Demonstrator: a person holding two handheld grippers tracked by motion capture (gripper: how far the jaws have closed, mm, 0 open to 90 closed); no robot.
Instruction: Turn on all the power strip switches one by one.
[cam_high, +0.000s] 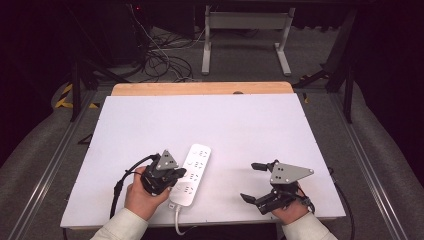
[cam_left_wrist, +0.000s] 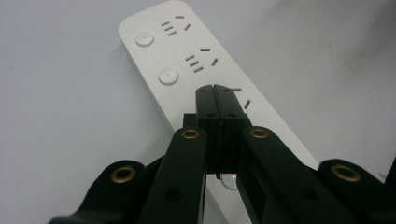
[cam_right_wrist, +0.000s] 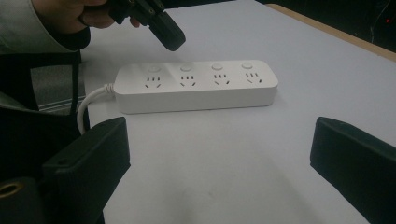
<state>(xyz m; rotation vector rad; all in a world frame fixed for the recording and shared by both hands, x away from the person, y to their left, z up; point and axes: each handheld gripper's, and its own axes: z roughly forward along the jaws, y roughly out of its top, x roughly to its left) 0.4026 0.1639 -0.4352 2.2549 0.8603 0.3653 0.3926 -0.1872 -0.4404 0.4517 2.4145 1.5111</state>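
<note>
At the near edge of the white counter, a person's two hands each held a black tool. The left tool had its jaws pressed together with nothing between them, tips poised over the near half of a white power strip; in the left gripper view the closed tips sat above the strip, between its round buttons and slotted sockets, and whether they touched it could not be told. The right tool stood well apart to the right, jaws spread wide and empty, low over bare counter. From the right gripper view, the strip lay flat across the counter beyond the open jaws, four sockets and four buttons in a row, its white cord trailing off the near end, with the left tool hovering just above it. Past the counter's wooden far edge, cables and a white frame stood on the floor.
</note>
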